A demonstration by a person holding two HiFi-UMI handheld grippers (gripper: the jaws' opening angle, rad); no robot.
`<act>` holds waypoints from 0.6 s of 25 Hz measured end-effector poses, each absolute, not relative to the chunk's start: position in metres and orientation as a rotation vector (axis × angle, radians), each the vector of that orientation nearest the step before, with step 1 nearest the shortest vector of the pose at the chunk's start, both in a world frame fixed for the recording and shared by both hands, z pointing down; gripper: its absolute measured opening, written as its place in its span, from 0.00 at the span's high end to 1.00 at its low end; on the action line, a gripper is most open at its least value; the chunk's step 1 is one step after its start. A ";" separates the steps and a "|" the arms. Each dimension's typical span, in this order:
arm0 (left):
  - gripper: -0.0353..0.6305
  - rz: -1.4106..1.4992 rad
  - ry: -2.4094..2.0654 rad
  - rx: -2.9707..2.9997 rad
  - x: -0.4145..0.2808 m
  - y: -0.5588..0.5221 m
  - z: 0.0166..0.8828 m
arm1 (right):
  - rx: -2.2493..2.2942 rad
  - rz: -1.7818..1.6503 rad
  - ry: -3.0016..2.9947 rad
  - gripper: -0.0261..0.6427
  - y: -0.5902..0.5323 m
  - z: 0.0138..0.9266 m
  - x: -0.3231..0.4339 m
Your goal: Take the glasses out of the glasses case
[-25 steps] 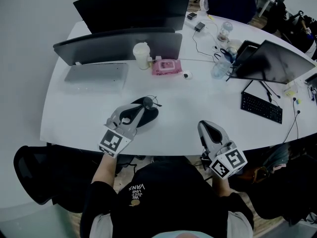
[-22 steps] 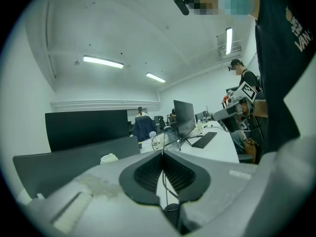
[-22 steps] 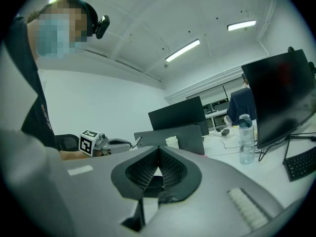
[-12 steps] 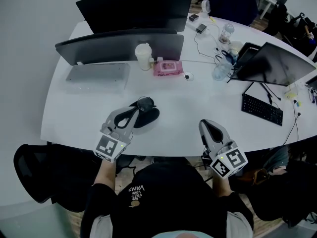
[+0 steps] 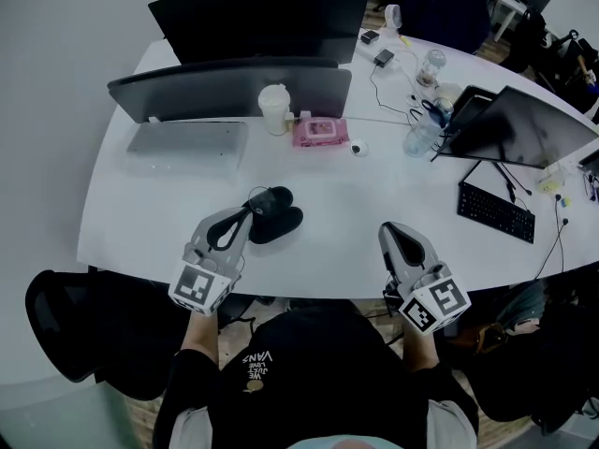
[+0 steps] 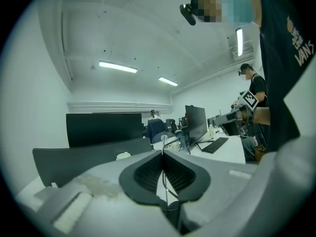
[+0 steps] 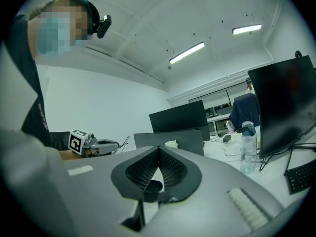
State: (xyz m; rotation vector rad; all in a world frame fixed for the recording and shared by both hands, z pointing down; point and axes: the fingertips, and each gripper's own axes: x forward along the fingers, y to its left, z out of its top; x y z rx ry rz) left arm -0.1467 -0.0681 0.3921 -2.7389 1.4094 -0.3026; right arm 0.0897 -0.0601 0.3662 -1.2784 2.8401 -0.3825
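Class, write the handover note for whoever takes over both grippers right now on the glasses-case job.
Left gripper: shut on a thin wire part of the glasses, right by the dark glasses case on the white table.
Right gripper: shut, empty, off to the right near the table's front edge.
Done: glasses gripped. Can't tell if they are fully clear of the case.
Left: probably lift them clear and set them down.
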 end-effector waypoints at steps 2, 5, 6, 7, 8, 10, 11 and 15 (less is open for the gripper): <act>0.94 -0.305 1.412 -2.728 -0.151 -0.067 0.392 | -1.279 -0.381 2.841 0.96 -0.062 0.366 0.089; 0.94 -0.287 1.447 -2.723 -0.158 -0.066 0.392 | -1.268 -0.376 2.845 0.96 -0.065 0.366 0.086; 0.94 -0.281 1.461 -2.720 -0.161 -0.066 0.392 | -1.262 -0.375 2.847 0.96 -0.066 0.366 0.084; 0.94 -0.275 1.474 -2.718 -0.163 -0.064 0.393 | -1.255 -0.372 2.849 0.96 -0.066 0.366 0.082; 0.94 -0.269 1.488 -2.717 -0.166 -0.063 0.393 | -1.248 -0.369 2.852 0.96 -0.067 0.366 0.080; 0.94 -0.255 1.513 -2.715 -0.171 -0.061 0.395 | -1.236 -0.363 2.855 0.96 -0.069 0.365 0.076; 0.94 -0.249 1.525 -2.714 -0.174 -0.060 0.395 | -1.232 -0.361 2.854 0.96 -0.070 0.364 0.075; 0.94 -0.222 1.571 -2.704 -0.182 -0.056 0.395 | -1.227 -0.358 2.851 0.96 -0.073 0.361 0.073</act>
